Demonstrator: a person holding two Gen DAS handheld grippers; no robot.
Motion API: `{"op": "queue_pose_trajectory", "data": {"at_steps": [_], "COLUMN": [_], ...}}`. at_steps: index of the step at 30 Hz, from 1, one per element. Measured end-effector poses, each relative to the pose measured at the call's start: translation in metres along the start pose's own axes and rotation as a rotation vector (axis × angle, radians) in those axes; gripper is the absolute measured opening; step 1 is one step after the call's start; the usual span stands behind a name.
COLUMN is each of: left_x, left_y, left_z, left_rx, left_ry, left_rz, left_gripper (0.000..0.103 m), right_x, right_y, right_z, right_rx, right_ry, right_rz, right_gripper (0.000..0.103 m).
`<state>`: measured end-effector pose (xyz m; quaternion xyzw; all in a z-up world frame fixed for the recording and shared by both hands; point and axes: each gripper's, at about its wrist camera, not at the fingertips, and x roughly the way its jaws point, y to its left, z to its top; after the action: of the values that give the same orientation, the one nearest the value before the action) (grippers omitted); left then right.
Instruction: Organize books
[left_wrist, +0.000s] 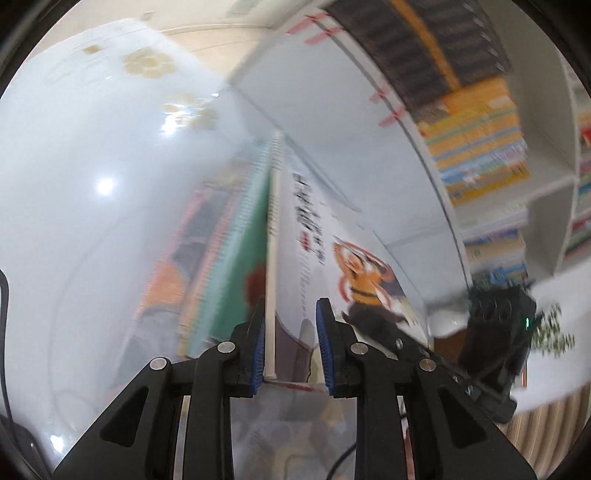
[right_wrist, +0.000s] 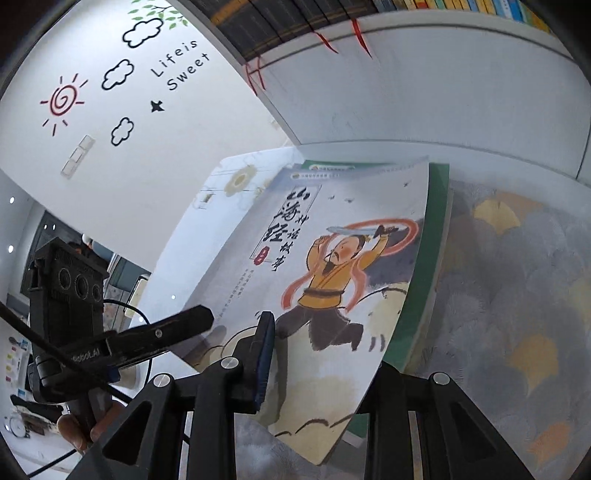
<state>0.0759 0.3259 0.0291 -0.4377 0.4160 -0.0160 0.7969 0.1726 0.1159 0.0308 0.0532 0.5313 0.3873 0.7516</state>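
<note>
While the right gripper (right_wrist: 321, 362) pinches the warrior book (right_wrist: 332, 258) by its near edge, the left gripper (left_wrist: 290, 350) straddles a side edge; can't tell if it clamps. Book is tilted above green book (right_wrist: 436, 221) on rug (right_wrist: 517, 295), long axis toward shelf (right_wrist: 406, 92).

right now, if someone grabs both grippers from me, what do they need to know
Right gripper: shut on the warrior picture book, which is tilted.
Left gripper: open, that book's edge between its jaws, unclamped.
Green book lies right behind it, below the bookcase.
Done: picture book gripped. Left: put it and probably the green book away.
</note>
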Motion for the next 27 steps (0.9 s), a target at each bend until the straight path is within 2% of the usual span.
{"op": "queue_pose_trajectory", "data": {"at_steps": [4, 6, 9, 10, 13, 15, 16, 18, 20, 21, 23, 27], "left_x": [-0.012, -0.02, -0.031, -0.033, -0.034, -0.024, -0.014, 0.007, 0.026, 0.04, 0.068, 0.112], "left_y": [0.018, 0.019, 0.012, 0.008, -0.011, -0.029, -0.04, -0.063, -0.084, -0.099, -0.131, -0.191], "left_z": [-0.002, -0.007, -0.018, -0.022, -0.045, -0.067, -0.081, -0.106, -0.126, -0.139, -0.162, -0.194], "left_rx": [-0.06, -0.063, -0.038, -0.028, 0.026, 0.062, 0.084, 0.135, 0.175, 0.199, 0.253, 0.347], "left_ry": [-0.044, -0.06, -0.071, -0.069, -0.052, -0.001, 0.045, 0.129, 0.188, 0.236, 0.324, 0.414], "left_rz": [0.036, 0.052, 0.086, 0.093, 0.099, 0.073, 0.049, 0.015, -0.016, -0.039, -0.062, -0.105], "left_gripper": [0.024, 0.024, 0.024, 0.024, 0.027, 0.027, 0.027, 0.027, 0.027, 0.027, 0.027, 0.027], "right_x": [0.016, 0.021, 0.023, 0.022, 0.01, -0.009, -0.02, -0.046, -0.077, -0.09, -0.129, -0.204], "right_y": [-0.002, 0.002, 0.01, 0.012, 0.005, -0.007, -0.012, -0.031, -0.057, -0.068, -0.1, -0.167], "right_z": [-0.003, -0.004, -0.004, -0.005, -0.019, -0.038, -0.051, -0.083, -0.121, -0.136, -0.176, -0.235], "right_rx": [0.056, 0.071, 0.047, 0.044, 0.069, 0.077, 0.075, 0.083, 0.123, 0.146, 0.237, 0.452], "right_ry": [0.018, -0.004, -0.006, 0.007, 0.056, 0.064, 0.059, 0.068, 0.073, 0.069, 0.05, -0.04], "right_rz": [-0.011, -0.018, -0.045, -0.041, -0.011, 0.004, 0.0, -0.084, -0.189, -0.203, -0.264, -0.349], "right_gripper": [0.028, 0.028, 0.033, 0.036, 0.038, 0.039, 0.046, 0.055, 0.055, 0.055, 0.055, 0.055]}}
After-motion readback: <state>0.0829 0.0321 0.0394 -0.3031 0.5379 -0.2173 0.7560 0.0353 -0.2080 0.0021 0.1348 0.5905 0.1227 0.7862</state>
